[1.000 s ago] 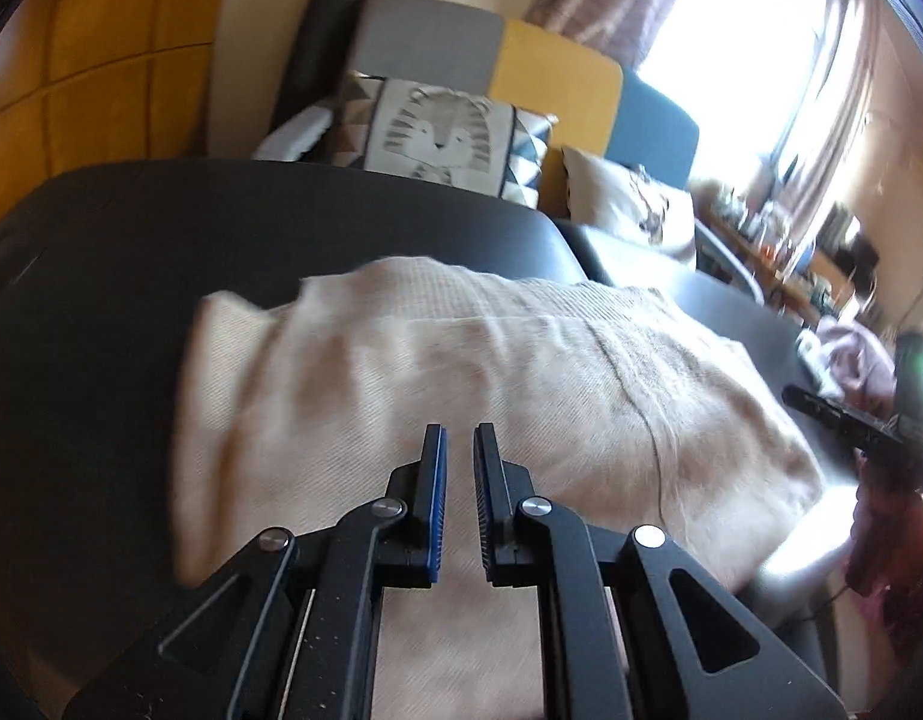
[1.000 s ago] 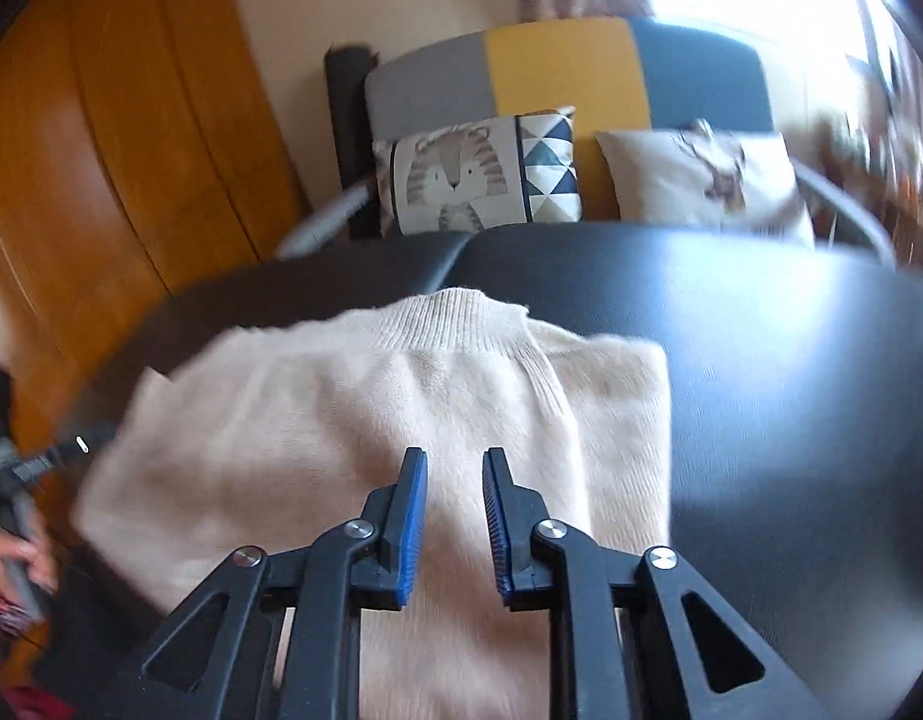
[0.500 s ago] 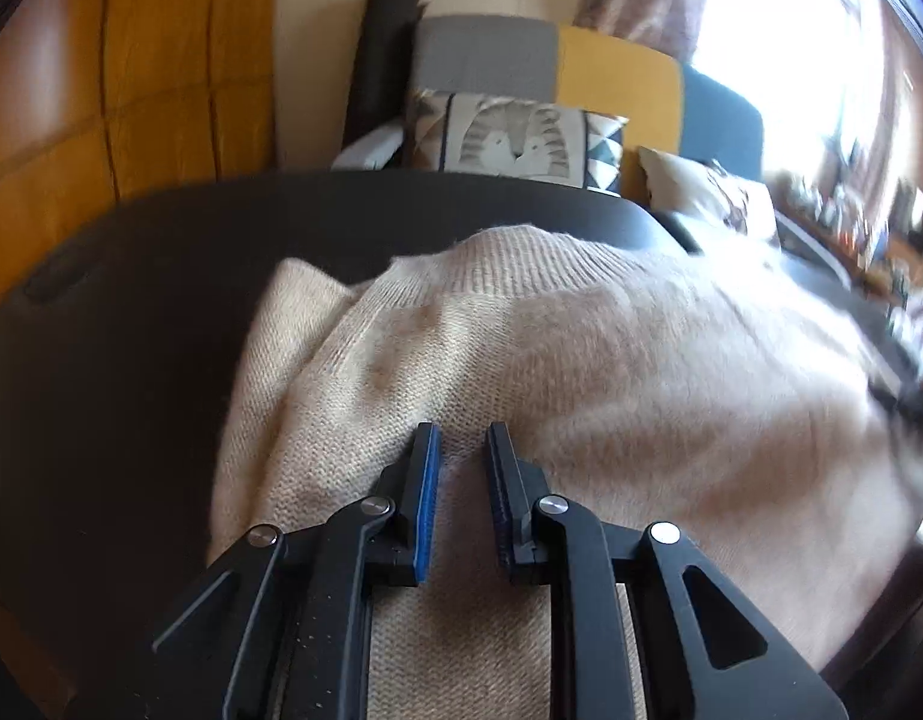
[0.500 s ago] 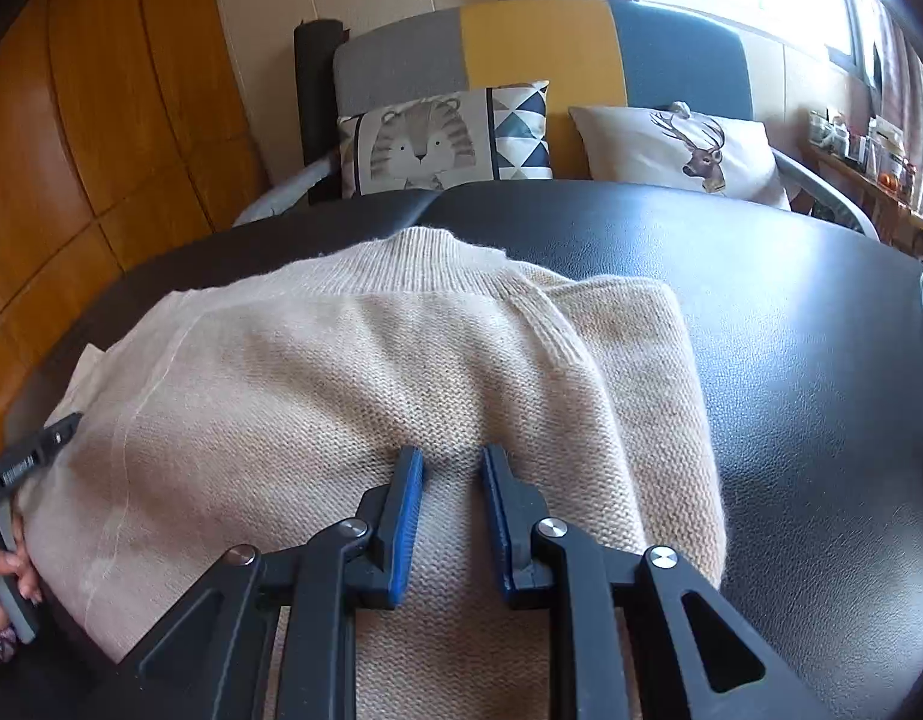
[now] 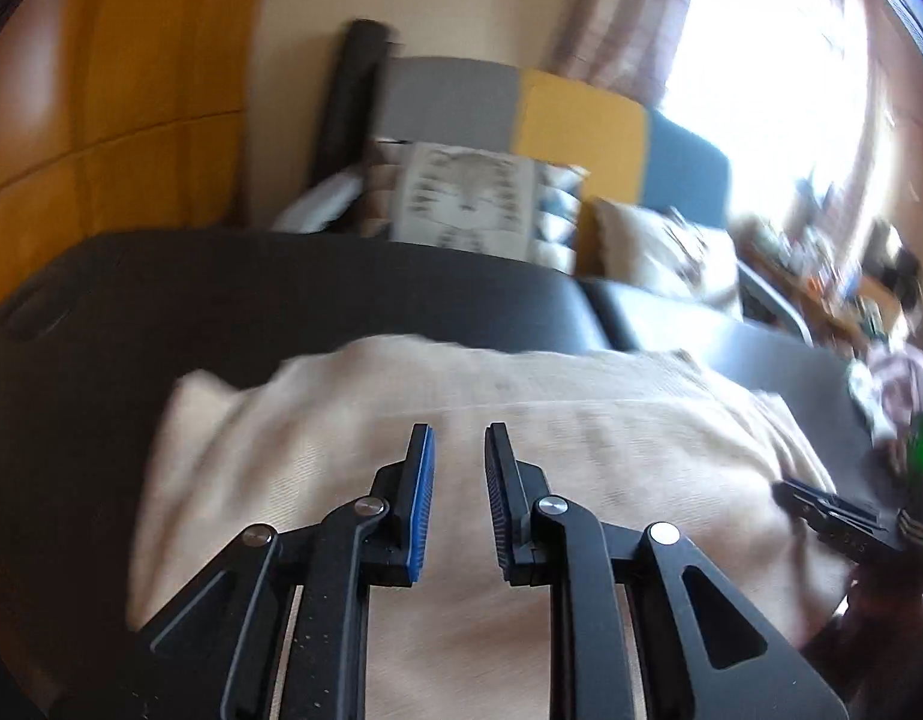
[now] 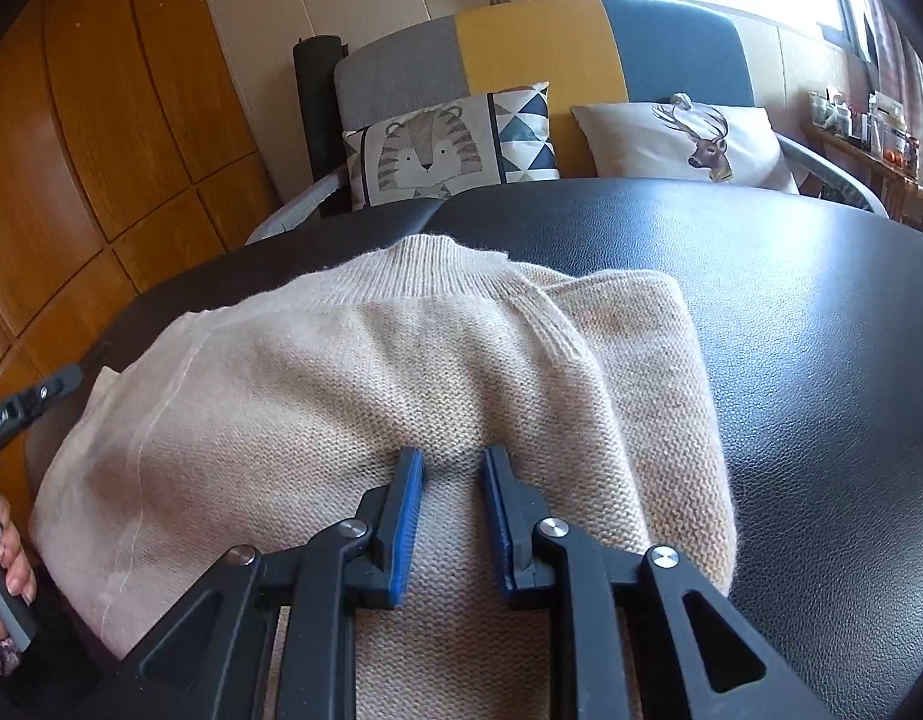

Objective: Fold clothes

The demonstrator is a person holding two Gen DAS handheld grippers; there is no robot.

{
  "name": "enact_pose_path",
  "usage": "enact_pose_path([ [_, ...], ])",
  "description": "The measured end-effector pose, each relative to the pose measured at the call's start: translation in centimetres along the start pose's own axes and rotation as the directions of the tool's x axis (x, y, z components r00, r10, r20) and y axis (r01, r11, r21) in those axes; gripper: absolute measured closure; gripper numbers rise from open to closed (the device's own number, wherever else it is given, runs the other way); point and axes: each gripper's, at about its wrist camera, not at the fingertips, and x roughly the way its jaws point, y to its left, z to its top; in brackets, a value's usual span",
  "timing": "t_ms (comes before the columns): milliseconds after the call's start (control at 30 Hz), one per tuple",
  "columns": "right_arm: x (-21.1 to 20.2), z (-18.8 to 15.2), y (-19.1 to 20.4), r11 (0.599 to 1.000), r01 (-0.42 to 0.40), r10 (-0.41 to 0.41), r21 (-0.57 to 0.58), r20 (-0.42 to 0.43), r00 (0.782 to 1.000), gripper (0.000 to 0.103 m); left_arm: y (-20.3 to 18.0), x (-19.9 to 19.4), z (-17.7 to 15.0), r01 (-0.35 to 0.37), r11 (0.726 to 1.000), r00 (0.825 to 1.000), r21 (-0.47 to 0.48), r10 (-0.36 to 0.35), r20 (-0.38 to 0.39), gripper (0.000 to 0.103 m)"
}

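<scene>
A beige knit sweater (image 6: 281,390) lies folded on the black padded table (image 6: 821,330), collar toward the far edge. My right gripper (image 6: 452,453) rests its tips on the sweater's right half, jaws a narrow gap apart, with knit showing between them and nothing pinched. My left gripper (image 5: 458,432) hovers just above the sweater (image 5: 341,432) near its left half, jaws slightly apart and empty; this view is blurred. The right gripper (image 5: 851,516) shows at the right edge of the left wrist view. The left gripper (image 6: 35,402) and a hand (image 6: 5,564) show at the left edge of the right wrist view.
Behind the table stands a grey, yellow and blue sofa (image 6: 533,42) with a tiger cushion (image 6: 431,150) and a deer cushion (image 6: 689,138). Wooden panels (image 6: 101,120) line the left wall. A heap of pinkish cloth (image 5: 899,372) lies at the table's right end.
My left gripper's jaws have parted a little and it has pulled back and up from the sweater. My right gripper has sunk until its tips sit on the knit.
</scene>
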Motion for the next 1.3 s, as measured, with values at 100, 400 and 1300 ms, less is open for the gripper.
enact_pose_path([
  [100,0.0,0.0,0.3,1.000,0.013,-0.013,-0.012,0.003,1.000,0.083,-3.4,2.3,1.1,0.003,0.993,0.999,0.115,0.002,-0.042,0.084],
  [400,-0.3,0.1,-0.8,0.998,-0.049,0.049,0.041,0.007,0.999,0.082,-3.3,5.3,-0.9,-0.005,0.989,0.996,0.149,0.018,-0.088,0.079],
  [1300,4.3,7.8,-3.4,0.994,0.106,-0.104,0.009,-0.090,0.990,0.096,-0.8,5.9,-1.5,0.117,0.993,0.991,0.019,-0.116,-0.065,0.079],
])
